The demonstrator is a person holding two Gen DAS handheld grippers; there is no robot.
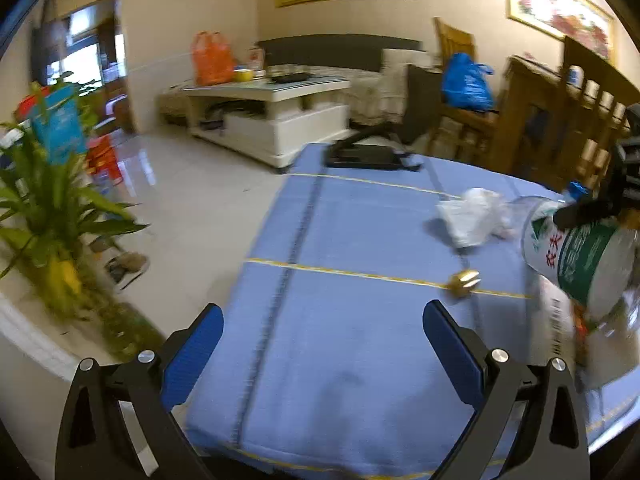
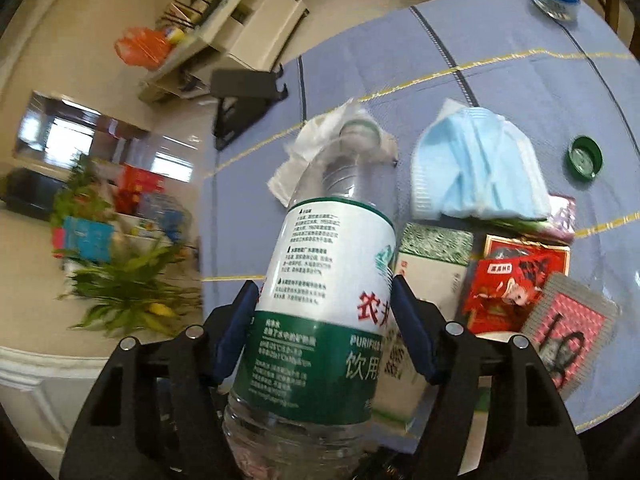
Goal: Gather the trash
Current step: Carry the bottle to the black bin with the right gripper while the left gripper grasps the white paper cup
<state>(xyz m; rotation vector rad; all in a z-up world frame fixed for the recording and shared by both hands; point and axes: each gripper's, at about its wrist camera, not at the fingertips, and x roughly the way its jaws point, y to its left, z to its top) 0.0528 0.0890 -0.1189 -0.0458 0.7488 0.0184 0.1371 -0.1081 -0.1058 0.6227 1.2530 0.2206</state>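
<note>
My right gripper (image 2: 325,286) is shut on a clear plastic water bottle (image 2: 332,240) with a white and green label, its pads pressing both sides of the label. The uncapped neck points away from me toward a crumpled white tissue (image 2: 304,148). In the left wrist view the same bottle (image 1: 580,256) shows tilted at the right edge, beside the tissue (image 1: 472,216) and a small gold foil wrapper (image 1: 464,280). My left gripper (image 1: 323,312) stands open over bare blue tablecloth (image 1: 340,360), with nothing between its fingers.
More litter lies right of the bottle: a blue face mask (image 2: 476,168), a green bottle cap (image 2: 585,158), a green-white box (image 2: 432,256), a red snack packet (image 2: 504,288), a grey-pink sachet (image 2: 568,328). A black stand (image 1: 364,156) sits at the table's far end. A potted plant (image 1: 52,220) stands left.
</note>
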